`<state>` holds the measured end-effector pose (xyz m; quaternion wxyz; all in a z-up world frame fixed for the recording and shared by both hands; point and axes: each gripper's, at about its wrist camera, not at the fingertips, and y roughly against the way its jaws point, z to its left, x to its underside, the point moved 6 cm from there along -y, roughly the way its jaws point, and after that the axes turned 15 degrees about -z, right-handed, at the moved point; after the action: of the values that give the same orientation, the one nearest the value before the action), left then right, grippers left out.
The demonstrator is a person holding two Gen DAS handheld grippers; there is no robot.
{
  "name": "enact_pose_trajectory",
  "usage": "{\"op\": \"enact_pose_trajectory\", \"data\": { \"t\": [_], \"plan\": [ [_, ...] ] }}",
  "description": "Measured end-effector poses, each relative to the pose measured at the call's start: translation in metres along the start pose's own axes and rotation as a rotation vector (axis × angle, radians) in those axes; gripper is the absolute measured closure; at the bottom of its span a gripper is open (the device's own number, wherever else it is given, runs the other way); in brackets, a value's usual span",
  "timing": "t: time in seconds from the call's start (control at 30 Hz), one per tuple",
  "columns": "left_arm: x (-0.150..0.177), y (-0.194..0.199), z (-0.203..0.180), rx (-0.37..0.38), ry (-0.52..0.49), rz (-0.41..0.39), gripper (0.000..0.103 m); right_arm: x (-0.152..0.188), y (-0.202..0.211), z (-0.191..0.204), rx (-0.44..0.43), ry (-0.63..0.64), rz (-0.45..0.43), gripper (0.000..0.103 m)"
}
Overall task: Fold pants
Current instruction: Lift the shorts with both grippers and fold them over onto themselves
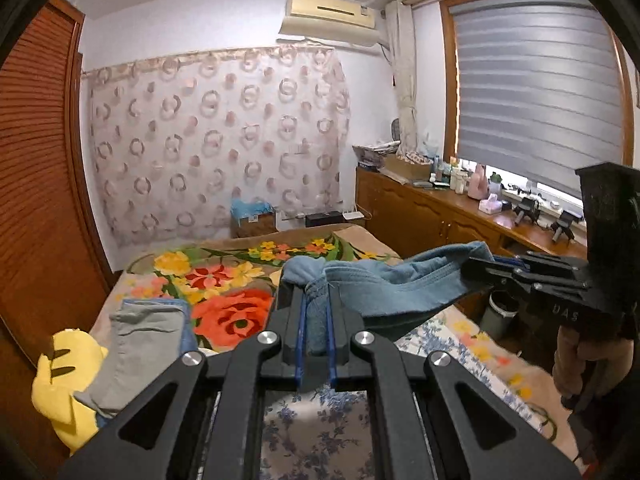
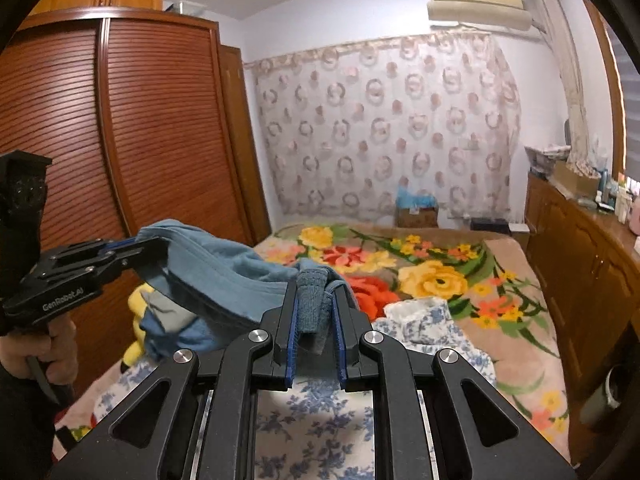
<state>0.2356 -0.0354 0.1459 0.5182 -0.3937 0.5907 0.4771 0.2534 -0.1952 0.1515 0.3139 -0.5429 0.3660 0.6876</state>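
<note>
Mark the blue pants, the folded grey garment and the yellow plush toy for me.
blue pants [image 1: 384, 284], left wrist view, on the cloth stretched between both grippers.
folded grey garment [image 1: 140, 340], left wrist view, on its top face.
yellow plush toy [image 1: 60, 384], left wrist view, on its body.

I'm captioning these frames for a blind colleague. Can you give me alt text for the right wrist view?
The right tongs are shut on a bunched edge of blue pants, held up over a flowered bed. At left, the left tongs grip the other end. A wooden wardrobe and patterned curtain stand behind.
</note>
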Motion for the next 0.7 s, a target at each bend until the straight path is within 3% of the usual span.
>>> {"op": "enact_pose_trajectory", "data": {
  "t": [0.13,0.23,0.4,0.7],
  "plan": [
    [0.058,0.009,0.006,-0.001,-0.036,0.103,0.098,0.040,-0.001,0.005,-0.024,0.018,0.075,0.091],
    [0.123,0.017,0.001,0.017,-0.039,0.203,0.098,0.099,0.001,0.013,-0.051,0.023,0.181,0.091],
    [0.196,0.026,-0.013,0.042,-0.018,0.318,0.098,0.183,0.005,0.021,-0.070,0.044,0.336,0.091],
    [0.212,0.062,-0.029,0.072,-0.013,0.331,0.098,0.211,0.028,0.033,-0.086,0.037,0.360,0.091]
  ]
}}
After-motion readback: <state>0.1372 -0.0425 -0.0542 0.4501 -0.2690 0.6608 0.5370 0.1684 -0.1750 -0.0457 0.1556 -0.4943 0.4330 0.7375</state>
